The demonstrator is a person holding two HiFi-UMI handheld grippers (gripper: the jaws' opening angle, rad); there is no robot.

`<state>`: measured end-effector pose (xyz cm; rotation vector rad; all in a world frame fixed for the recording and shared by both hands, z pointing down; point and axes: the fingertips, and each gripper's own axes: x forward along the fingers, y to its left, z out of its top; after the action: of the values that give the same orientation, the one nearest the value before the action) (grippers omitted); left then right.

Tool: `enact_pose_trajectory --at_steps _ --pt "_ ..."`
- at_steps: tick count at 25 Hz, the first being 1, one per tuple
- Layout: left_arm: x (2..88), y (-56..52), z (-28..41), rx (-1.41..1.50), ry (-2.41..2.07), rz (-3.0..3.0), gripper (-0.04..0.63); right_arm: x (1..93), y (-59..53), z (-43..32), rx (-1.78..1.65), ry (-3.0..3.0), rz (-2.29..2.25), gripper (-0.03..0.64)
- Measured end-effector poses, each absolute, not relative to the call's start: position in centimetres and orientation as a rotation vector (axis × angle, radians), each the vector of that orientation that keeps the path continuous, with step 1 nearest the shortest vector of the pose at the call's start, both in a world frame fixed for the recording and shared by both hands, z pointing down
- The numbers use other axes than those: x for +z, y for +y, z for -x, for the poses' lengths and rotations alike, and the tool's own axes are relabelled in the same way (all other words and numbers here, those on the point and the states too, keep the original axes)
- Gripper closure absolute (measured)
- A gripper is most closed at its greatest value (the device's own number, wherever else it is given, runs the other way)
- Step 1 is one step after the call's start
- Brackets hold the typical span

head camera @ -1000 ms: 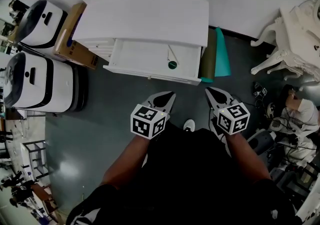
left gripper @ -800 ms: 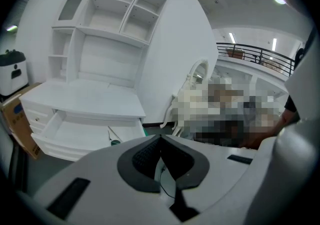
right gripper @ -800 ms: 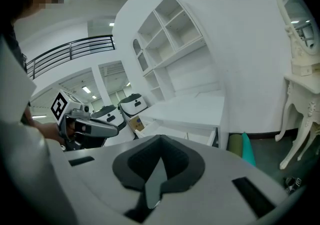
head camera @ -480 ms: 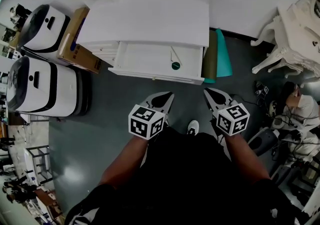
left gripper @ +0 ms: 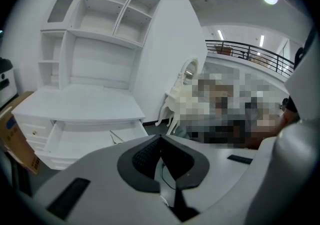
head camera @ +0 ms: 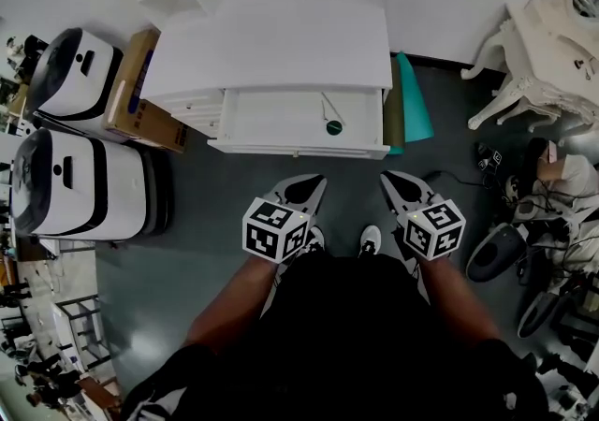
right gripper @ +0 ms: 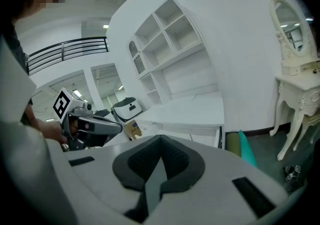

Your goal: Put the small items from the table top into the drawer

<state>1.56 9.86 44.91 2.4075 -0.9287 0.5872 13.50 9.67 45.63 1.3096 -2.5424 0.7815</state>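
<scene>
While both grippers are held close to the body, the jaws of the left gripper [head camera: 316,180] are pressed together with nothing between them. The jaws of the right gripper [head camera: 389,176] likewise meet on nothing. Over the past second neither gripper has changed its place in front of the person. The head view has swung so that the white desk [head camera: 281,40] now sits more squarely ahead, and a shoe [head camera: 371,239] has come into view between the grippers. The open drawer [head camera: 271,120] is well apart from both jaws. Inside it, toward its right end, a small green round item [head camera: 333,128] lies just beside a thin rod-like item [head camera: 329,108], and neither has moved. No small item shows on the desk top. The transfer therefore appears complete, and closing the drawer is probably the only step left.
</scene>
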Motion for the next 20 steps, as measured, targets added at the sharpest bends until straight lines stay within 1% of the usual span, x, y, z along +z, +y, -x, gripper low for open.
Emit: enact_pose_trajectory --at_steps 6,20 --pt "45.0 9.9 -0.5 0.589 -0.905 -2.419 0.592 46.0 10.0 -12.4 0.806 -2.521 -1.33 0.591" --pt "44.6 9.8 -0.3 0.565 -0.9 -2.431 0.592 45.5 10.2 -12.1 0.771 -2.512 -1.326 0.592"
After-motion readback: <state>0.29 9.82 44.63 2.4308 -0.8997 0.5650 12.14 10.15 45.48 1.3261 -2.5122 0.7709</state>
